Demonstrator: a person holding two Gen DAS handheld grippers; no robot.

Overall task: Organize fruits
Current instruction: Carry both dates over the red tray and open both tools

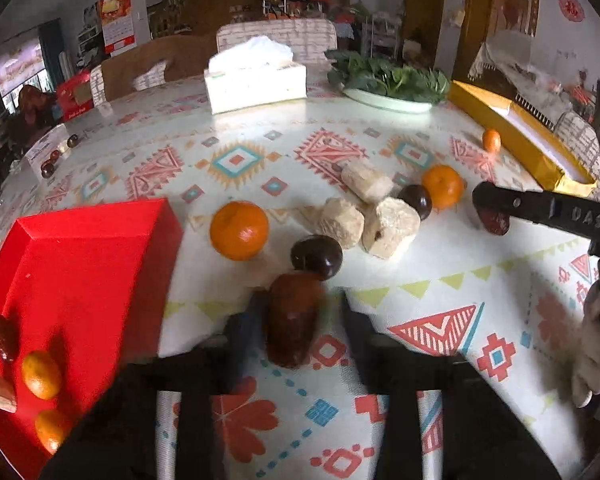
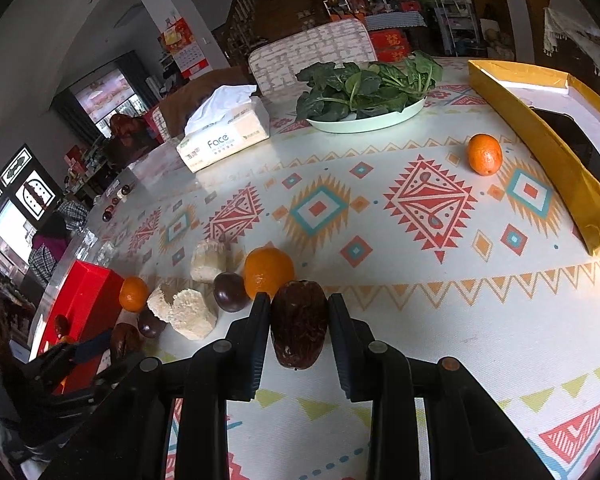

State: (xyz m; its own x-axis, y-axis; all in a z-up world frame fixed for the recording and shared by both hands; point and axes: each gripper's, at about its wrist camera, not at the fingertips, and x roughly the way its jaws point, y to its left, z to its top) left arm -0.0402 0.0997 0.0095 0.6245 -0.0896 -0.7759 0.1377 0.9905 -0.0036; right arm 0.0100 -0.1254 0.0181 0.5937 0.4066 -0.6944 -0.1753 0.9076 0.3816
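In the left wrist view my left gripper (image 1: 302, 296) is closed on a reddish-brown date (image 1: 292, 320), blurred, just right of the red box (image 1: 100, 248). That box holds a date, two small oranges and a beige chunk. My right gripper (image 2: 299, 298) is shut on a wrinkled dark date (image 2: 299, 328) just above the patterned tablecloth. Loose on the cloth lie oranges (image 1: 239, 230) (image 1: 443, 186) (image 2: 484, 154), two dark round fruits (image 1: 317, 257) (image 1: 418, 200) and three beige chunks (image 1: 388, 226).
A gold box (image 2: 540, 140) lies open along the right edge. At the back stand a tissue box (image 2: 224, 136) and a pale plate (image 2: 364, 125) of leafy greens. A gloved hand (image 1: 592, 352) holds the right tool. Chairs stand behind the table.
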